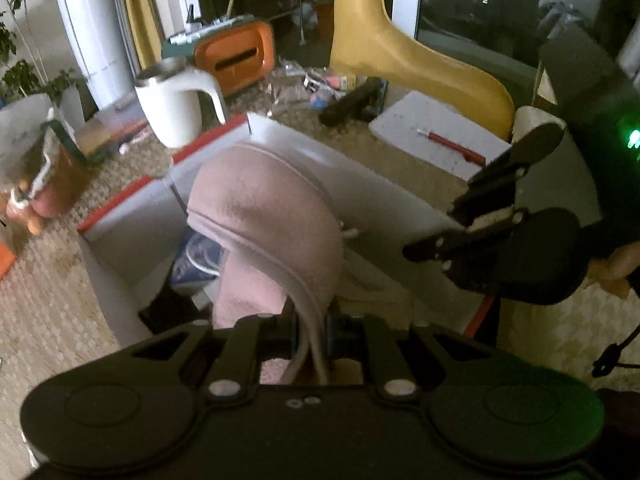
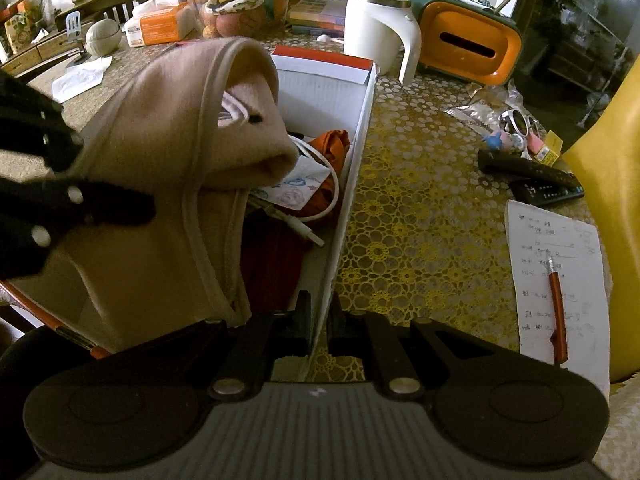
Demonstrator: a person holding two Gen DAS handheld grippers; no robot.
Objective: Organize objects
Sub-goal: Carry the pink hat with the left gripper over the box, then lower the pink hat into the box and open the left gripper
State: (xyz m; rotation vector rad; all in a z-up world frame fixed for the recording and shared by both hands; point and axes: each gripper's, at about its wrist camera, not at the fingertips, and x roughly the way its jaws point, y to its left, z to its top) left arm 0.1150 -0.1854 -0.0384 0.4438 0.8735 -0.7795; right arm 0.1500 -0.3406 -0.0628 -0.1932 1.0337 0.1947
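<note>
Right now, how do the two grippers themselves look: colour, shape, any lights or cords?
Both are matte black. The left gripper and right gripper each have two round discs on the body, silver rivets and slim linkage arms. In the left wrist view the right one shows a green light and a black cord.

Left wrist view: dim, cool cast, overall soft. Motion blur smears the white mug [image 1: 176, 104] and the items at the left edge. Right wrist view: brighter and sharper, with warm daylight blown out at the upper left. Both views show fisheye bending and dark vignetted corners.
</note>
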